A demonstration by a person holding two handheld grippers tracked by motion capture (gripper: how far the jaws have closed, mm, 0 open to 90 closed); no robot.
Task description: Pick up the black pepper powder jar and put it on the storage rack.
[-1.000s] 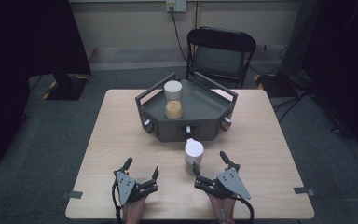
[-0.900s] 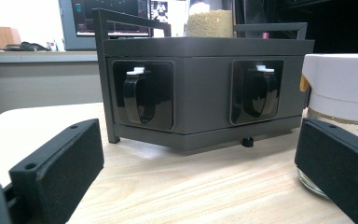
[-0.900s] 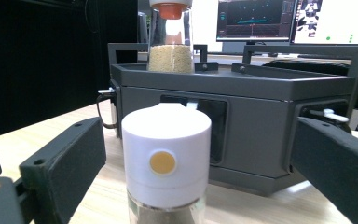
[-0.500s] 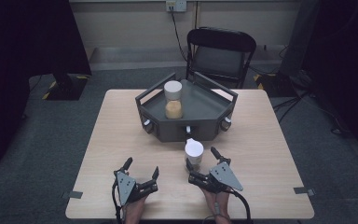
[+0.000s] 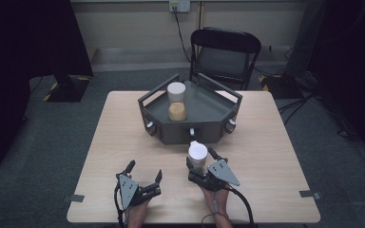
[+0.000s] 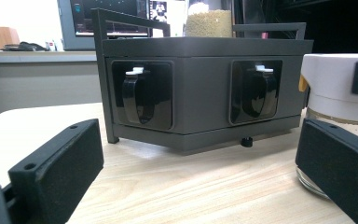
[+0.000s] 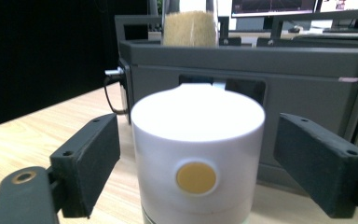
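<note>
right claw (image 5: 203,164): my jaws have just been closing around the white-capped jar (image 5: 198,158), not yet pressing | jar stands on the surface (image 5: 123,123) before the grey tray (image 5: 209,130) (grasp imminent) | left claw (image 5: 145,175): open, empty

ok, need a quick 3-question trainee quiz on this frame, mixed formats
1. True or false: the right gripper has its jaws either side of the white-lidded jar, with gaps at both pads.
2. Where does the second jar stand? A) on the bare table B) on the grey tray C) on the chair
3. Fill in: the left gripper is ____, with nothing between its jaws.

Key: 1 true; 2 B; 3 open
</note>
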